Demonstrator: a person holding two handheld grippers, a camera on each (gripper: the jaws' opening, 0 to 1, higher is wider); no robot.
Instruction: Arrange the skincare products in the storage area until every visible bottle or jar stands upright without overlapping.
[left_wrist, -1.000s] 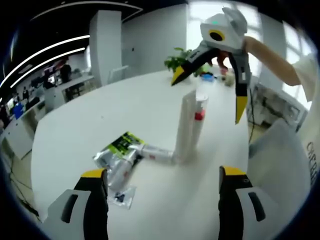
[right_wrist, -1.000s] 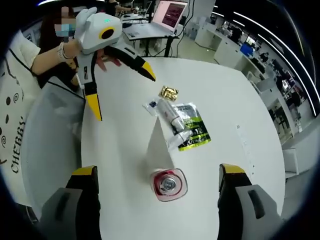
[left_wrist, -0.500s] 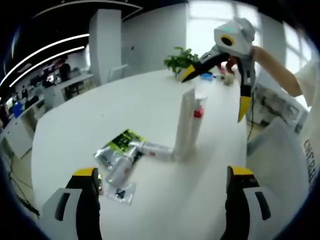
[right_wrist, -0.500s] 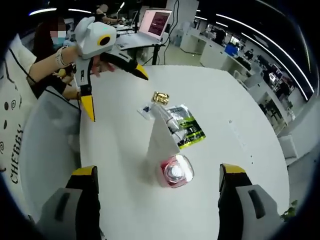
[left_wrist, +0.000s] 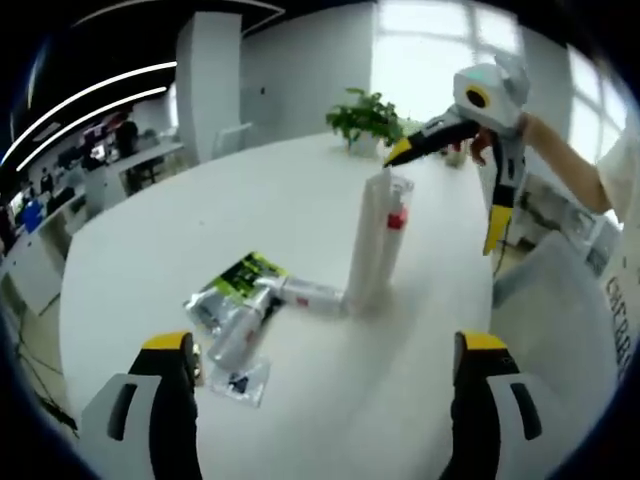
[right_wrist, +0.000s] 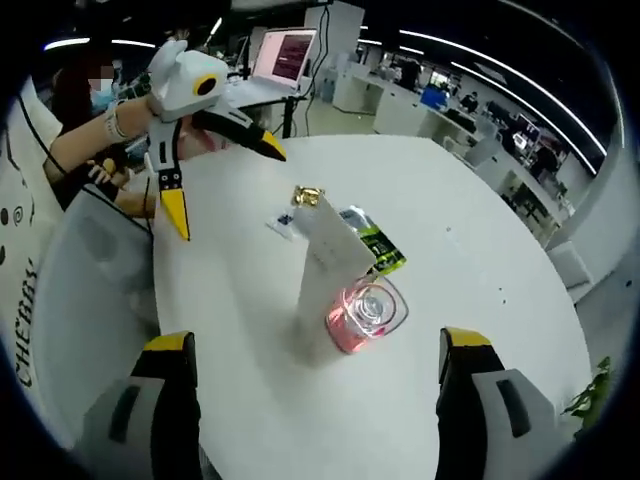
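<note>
Risk is judged for the upright bottle (left_wrist: 398, 218) at frame centre, easily toppled by either spread, empty tool (left_wrist: 322, 400) near the lying tubes (left_wrist: 262, 305).

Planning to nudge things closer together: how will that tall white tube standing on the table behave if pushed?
The tall white tube looks narrow for its height, so it probably tips easily. Touching the clear bottle, it may topple that too. It seems light.
</note>
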